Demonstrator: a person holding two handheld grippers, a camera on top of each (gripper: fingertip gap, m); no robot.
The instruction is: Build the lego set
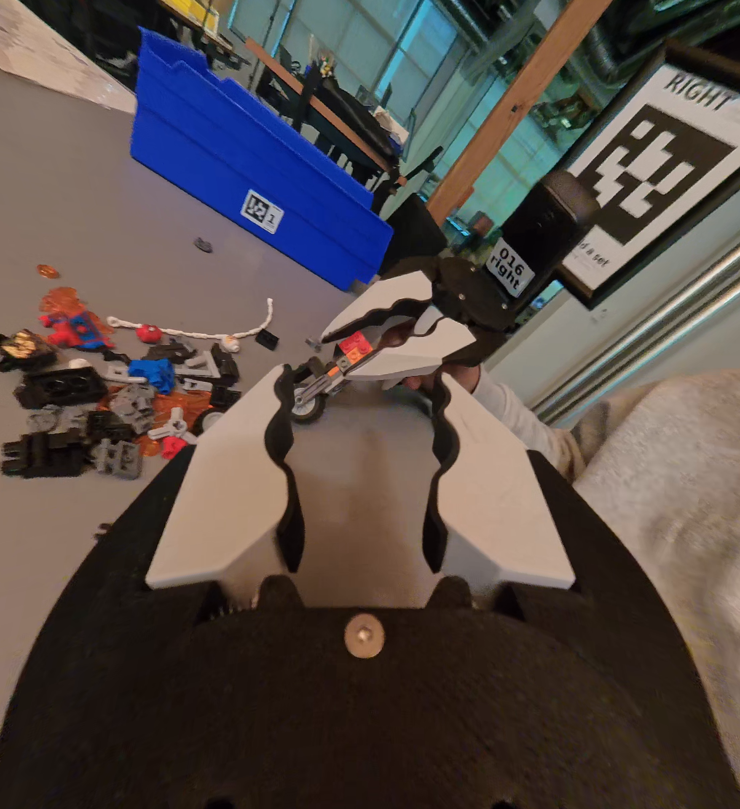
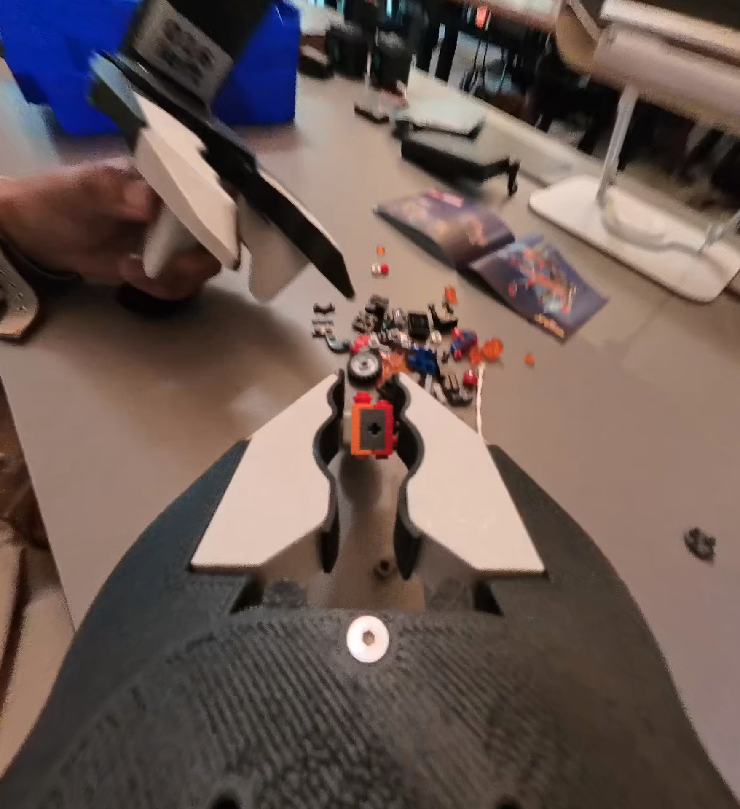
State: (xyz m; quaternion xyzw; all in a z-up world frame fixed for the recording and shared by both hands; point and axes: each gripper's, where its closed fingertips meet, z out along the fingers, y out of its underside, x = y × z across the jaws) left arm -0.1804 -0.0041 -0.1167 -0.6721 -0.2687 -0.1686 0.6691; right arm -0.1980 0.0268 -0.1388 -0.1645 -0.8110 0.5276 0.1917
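One brick assembly [image 2: 370, 427] between right fingers [image 2: 294, 459].

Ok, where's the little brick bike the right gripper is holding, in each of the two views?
Left wrist view: the bike sits just above centre, clamped in the right gripper, its wheel hanging beside the left gripper's fingertip.
Right wrist view: centre, between that view's own fingers, orange end towards the camera, wheel beyond.
Shared landmark: the blue bin, upper left in both views.
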